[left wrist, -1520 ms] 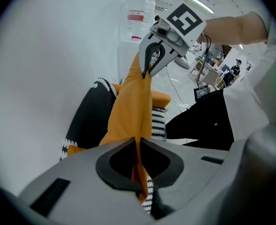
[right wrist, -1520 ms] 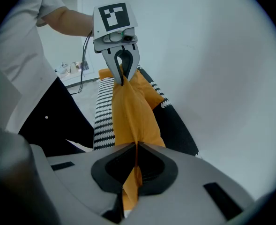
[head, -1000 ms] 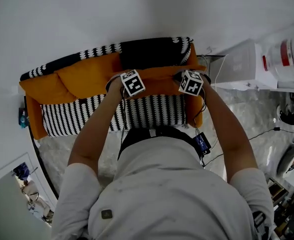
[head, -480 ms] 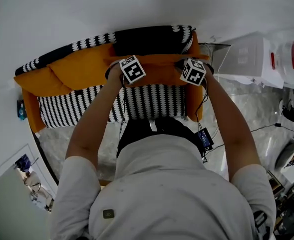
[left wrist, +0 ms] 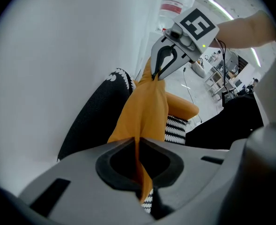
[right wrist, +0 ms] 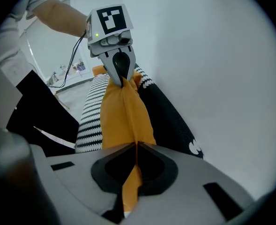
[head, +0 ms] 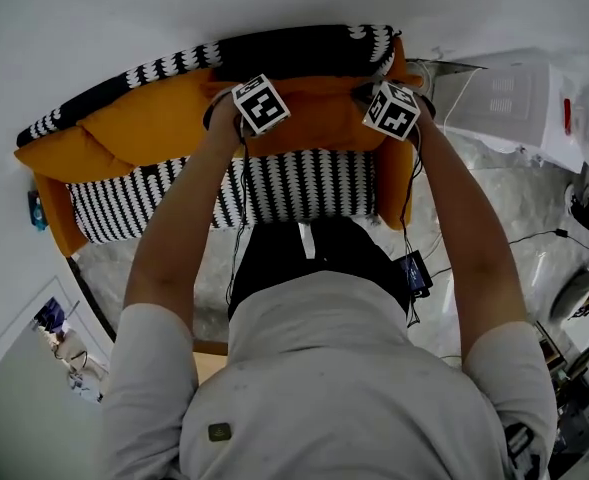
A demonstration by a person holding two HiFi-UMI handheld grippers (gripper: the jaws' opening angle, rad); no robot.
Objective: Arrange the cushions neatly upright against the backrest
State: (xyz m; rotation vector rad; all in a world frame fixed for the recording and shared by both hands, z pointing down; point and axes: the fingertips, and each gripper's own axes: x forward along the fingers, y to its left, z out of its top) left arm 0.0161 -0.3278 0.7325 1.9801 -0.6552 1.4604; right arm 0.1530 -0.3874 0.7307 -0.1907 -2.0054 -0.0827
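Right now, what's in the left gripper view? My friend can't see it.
The left gripper, jaws shut, pinches the edge of an orange cushion that stretches away to the right gripper, which pinches its far end. A black backrest and white wall lie to the left.

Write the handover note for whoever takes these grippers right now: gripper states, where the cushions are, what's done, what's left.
Left gripper: shut on the top edge of the held cushion.
Right gripper: shut on the same edge.
Held cushion: orange, in front of the backrest, on the right half of the sofa in the head view.
Other orange cushions: left half, slumped.
Done: nothing released yet.
Left: set this one upright, let go, probably straighten the others.
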